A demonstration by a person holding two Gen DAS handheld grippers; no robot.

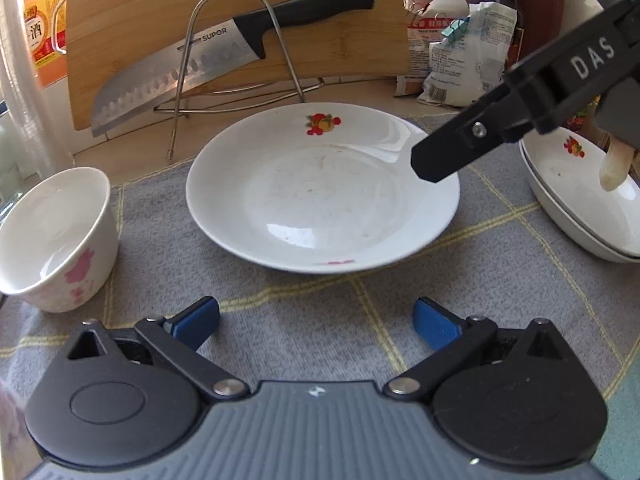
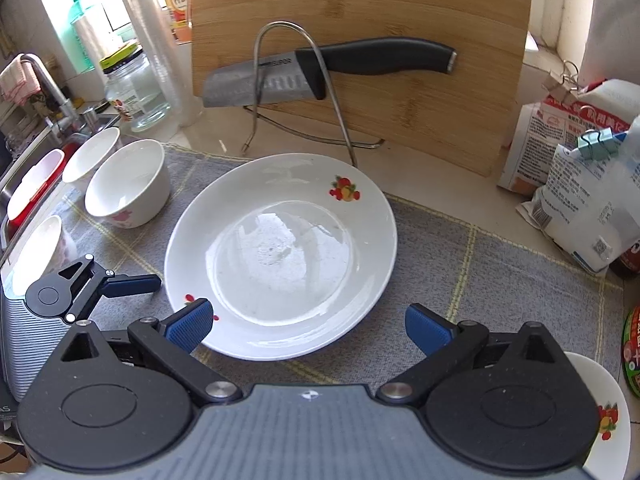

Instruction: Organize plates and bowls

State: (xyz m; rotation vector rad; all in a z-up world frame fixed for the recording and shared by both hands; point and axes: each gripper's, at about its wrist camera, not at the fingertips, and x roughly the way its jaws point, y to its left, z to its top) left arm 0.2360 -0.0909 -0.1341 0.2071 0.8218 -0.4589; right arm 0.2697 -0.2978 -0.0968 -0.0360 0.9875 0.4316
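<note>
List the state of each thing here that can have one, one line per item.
Left gripper: jaws open, empty, short of the plate.
Right gripper: jaws open, empty, over the plate's near rim.
Plate: flat on the mat, empty.
Nearest bowl: upright, empty.
Stacked plates: nested, at the right.
Knife: resting on the wire rack.
Cutting board: standing on edge.
Glass jar: lid on.

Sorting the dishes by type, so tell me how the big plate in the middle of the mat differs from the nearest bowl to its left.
The plate is wide and shallow; the bowl is narrower, with tall, steep walls. The plate carries a red and yellow fruit print on its inner rim; the bowl has a pink pattern on its outer wall. The plate lies between the two open grippers; the bowl stands off to the side. Both are white, upright, empty, and rest on the grey checked mat.
</note>
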